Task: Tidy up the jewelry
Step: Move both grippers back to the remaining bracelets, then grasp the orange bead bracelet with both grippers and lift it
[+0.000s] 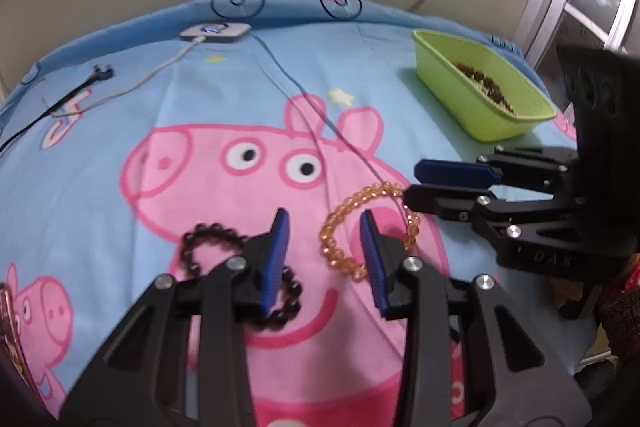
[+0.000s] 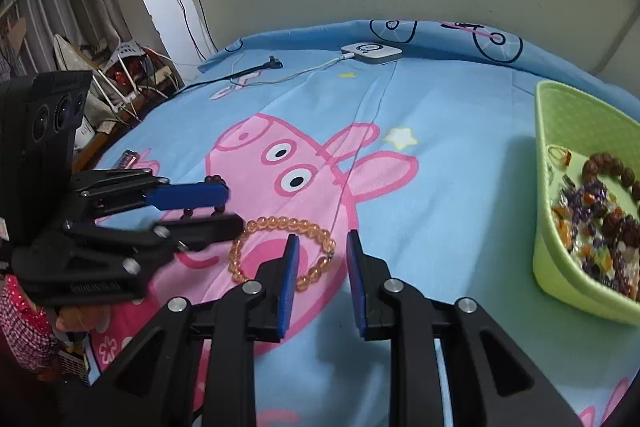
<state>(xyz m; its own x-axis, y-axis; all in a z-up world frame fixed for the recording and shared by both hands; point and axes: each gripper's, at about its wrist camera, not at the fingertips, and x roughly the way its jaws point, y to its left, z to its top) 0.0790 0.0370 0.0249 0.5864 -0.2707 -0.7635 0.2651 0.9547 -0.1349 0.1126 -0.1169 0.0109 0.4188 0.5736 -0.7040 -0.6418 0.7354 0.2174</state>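
Note:
An amber bead bracelet [image 1: 352, 201] [image 2: 280, 221] lies on the pink pig print of the blue sheet [image 1: 200, 99]. To its left lies a dark bead bracelet [image 1: 208, 229] [image 2: 214, 179]. My left gripper [image 1: 324, 217] [image 2: 236, 209] is open; its fingertips straddle the amber bracelet's left arc, and one finger covers part of the dark bracelet. My right gripper [image 2: 323, 235] [image 1: 411, 183] comes in from the right, its jaws a little apart and gripping nothing, at the amber bracelet's right side. Whether it touches the beads I cannot tell. A green basket [image 1: 452, 95] [image 2: 554, 267] holds mixed bead jewelry [image 2: 600, 227].
A white charging device [image 1: 214, 31] [image 2: 372, 53] with its cable lies near the wall, with a black plug lead [image 1: 102, 71] beside it. Cluttered wires and a stand [image 2: 120, 67] sit past the bed's left edge. A red patterned sleeve [image 2: 24, 323] shows behind the left gripper.

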